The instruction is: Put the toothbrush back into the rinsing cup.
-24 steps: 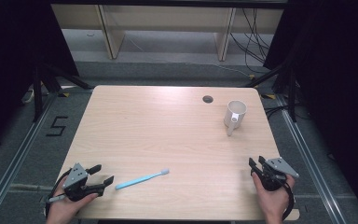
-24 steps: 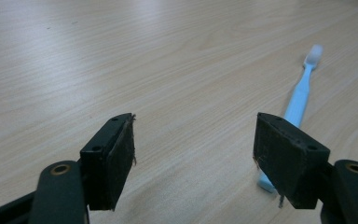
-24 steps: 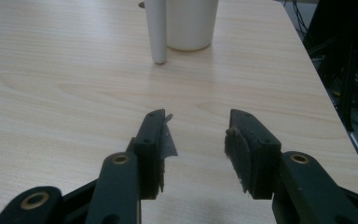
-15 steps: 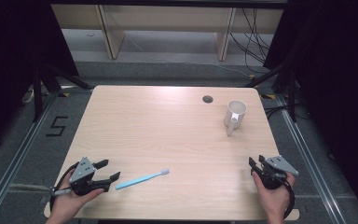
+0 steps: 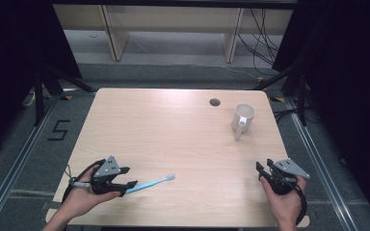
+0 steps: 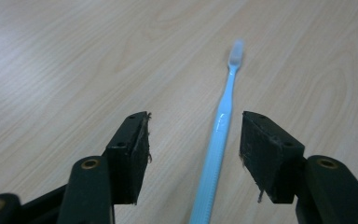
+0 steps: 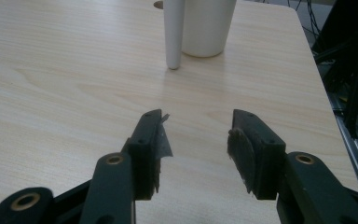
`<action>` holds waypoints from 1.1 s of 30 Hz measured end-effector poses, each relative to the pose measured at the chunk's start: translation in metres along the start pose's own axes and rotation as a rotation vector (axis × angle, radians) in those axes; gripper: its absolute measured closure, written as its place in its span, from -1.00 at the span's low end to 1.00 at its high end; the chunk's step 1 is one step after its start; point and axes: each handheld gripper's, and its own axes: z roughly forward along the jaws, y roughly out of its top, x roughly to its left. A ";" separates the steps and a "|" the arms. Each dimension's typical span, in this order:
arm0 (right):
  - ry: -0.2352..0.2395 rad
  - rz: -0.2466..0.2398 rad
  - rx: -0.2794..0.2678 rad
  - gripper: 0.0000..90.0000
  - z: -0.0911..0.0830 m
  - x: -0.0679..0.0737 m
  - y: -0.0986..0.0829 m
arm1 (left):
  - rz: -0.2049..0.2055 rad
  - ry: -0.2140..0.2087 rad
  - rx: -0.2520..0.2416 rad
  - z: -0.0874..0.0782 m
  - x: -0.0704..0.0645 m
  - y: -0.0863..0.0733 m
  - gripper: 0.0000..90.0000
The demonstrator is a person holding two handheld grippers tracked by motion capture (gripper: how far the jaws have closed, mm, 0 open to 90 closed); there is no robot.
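Observation:
A light blue toothbrush (image 5: 150,183) lies flat on the wooden table (image 5: 173,130) near its front left, head pointing right and away. My left gripper (image 5: 128,185) is open at the handle end; in the left gripper view the toothbrush handle (image 6: 214,154) runs between the two jaws, closer to the right one, without touching either. A white mug (image 5: 243,118) stands upright at the back right, handle toward me. My right gripper (image 5: 261,169) rests open near the front right edge, aimed at the mug (image 7: 200,25), with nothing between its jaws.
A small round cable hole (image 5: 215,102) sits in the table left of the mug. Metal rails, cables and shelf legs surround the table on the floor. The table's right edge (image 7: 321,93) is close to my right gripper.
My left gripper has slid right along the front of the table until its jaws straddle the toothbrush handle. The right gripper, mug and toothbrush stayed where they were.

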 end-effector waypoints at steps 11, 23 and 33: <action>0.021 -0.033 0.031 0.20 0.003 0.000 0.003 | 0.189 -0.079 0.184 0.023 -0.004 0.020 0.10; 0.034 -0.021 0.047 0.19 0.001 0.002 0.008 | 0.137 -0.134 0.394 0.042 -0.004 0.031 0.31; 0.038 -0.044 0.054 0.18 0.001 0.002 0.009 | 0.175 -0.109 0.437 0.051 -0.005 0.030 0.39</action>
